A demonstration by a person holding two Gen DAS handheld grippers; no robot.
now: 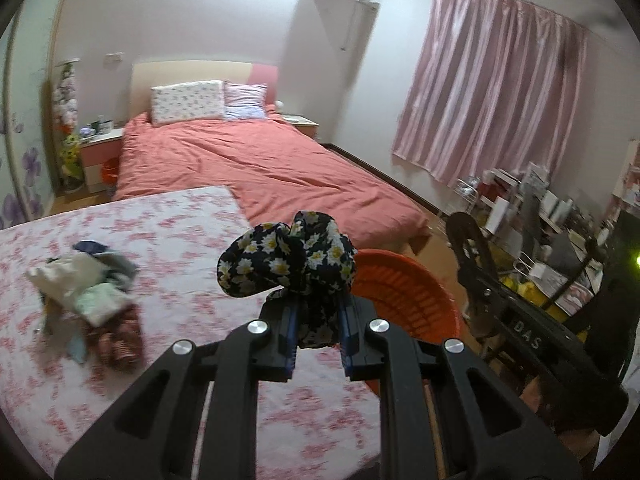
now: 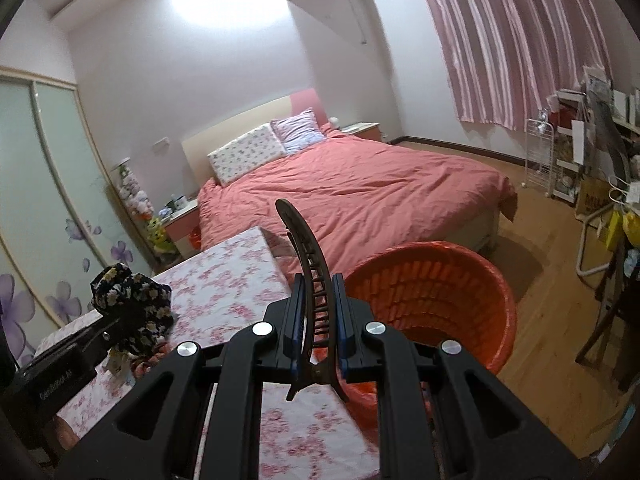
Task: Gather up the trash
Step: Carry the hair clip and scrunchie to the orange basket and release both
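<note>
My left gripper (image 1: 318, 332) is shut on a dark daisy-print scrunchie (image 1: 288, 258), held above the flowered table (image 1: 180, 360) by the orange basket (image 1: 404, 292). My right gripper (image 2: 316, 316) is shut on a dark brown hair clip (image 2: 308, 264), upright, near the rim of the orange basket (image 2: 436, 300). The right gripper with the hair clip (image 1: 470, 264) shows at the right of the left wrist view. The scrunchie (image 2: 132, 304) shows at the left of the right wrist view. A small pile of scraps and cloth (image 1: 88, 292) lies on the table's left.
A bed with a salmon cover (image 2: 360, 200) stands beyond the table. A cluttered desk and shelves (image 1: 540, 232) fill the right side. Pink curtains (image 1: 488, 92) hang behind. A wardrobe with flower decals (image 2: 48, 220) is at the left. The floor is wooden (image 2: 552, 320).
</note>
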